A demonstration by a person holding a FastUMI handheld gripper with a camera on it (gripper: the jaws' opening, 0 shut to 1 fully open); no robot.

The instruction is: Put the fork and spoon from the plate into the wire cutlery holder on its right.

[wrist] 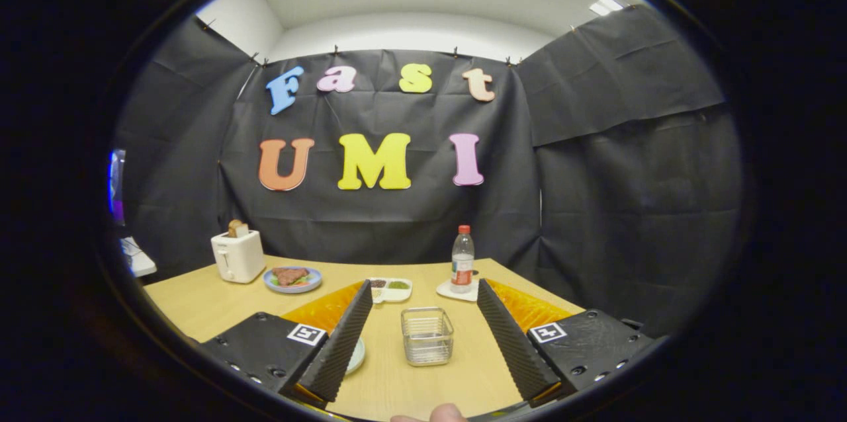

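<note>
The wire cutlery holder (427, 335) stands upright on the wooden table (198, 303), between my two fingers and a little ahead of them, with nothing visible inside. My gripper (423, 293) is open wide, with nothing held. A pale plate (356, 356) peeks out from behind the left finger (344, 336), to the left of the holder; most of it is hidden, and whatever lies on it is covered by that finger.
At the table's far side stand a white toaster (237, 255) with bread, a blue plate of food (292, 278), a small divided dish (390, 289) and a drink bottle (462, 259) on a white coaster. A fingertip (443, 414) shows at the near edge.
</note>
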